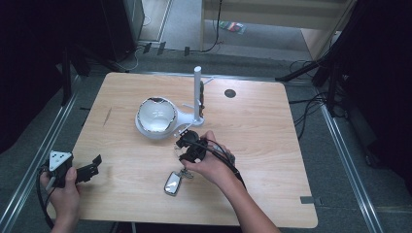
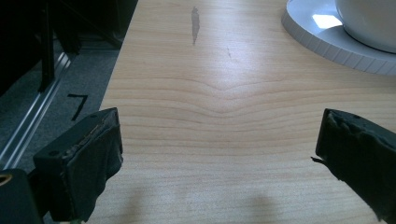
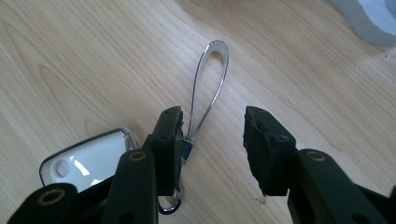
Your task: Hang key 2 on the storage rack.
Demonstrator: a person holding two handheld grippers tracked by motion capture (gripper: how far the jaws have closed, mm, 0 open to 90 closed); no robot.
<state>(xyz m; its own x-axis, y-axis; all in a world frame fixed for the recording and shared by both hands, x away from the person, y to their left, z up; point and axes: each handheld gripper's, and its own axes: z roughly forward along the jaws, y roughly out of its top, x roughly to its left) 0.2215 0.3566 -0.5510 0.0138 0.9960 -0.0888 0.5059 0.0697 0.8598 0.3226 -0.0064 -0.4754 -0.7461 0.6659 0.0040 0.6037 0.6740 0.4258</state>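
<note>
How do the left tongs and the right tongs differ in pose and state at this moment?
The left tongs rest near the table's left edge, over bare wood; the right tongs are low over the key fob near the middle. The left jaws stand wide apart with nothing between them; the right jaws stand closer together, beside the fob's metal loop, not pressing it. Both are black, open and hand-held.
</note>
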